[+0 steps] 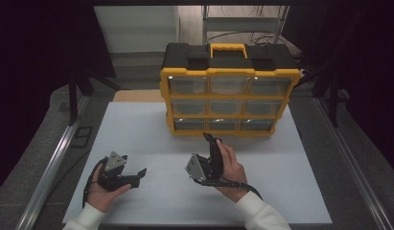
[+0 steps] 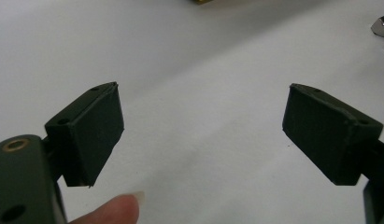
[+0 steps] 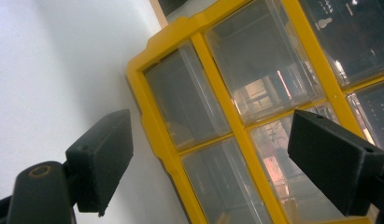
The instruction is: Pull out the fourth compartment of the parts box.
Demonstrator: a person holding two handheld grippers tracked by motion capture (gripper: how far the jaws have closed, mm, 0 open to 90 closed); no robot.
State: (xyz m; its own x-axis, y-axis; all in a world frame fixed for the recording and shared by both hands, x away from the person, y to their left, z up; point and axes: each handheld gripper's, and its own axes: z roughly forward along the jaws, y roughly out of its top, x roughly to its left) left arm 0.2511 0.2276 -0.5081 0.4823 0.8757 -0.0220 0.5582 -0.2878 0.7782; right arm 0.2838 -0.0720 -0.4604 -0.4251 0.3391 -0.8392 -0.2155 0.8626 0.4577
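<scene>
Fingers (image 3: 105, 154) frame drawer cabinet (image 3: 255, 140), reflections visible

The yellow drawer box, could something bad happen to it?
Maybe. The drawer box stands upright near the far edge of the white table, so a hard push from the right tool, open and aimed at its clear drawers, might tip it backward. A drawer pulled too far could fall out.
</scene>
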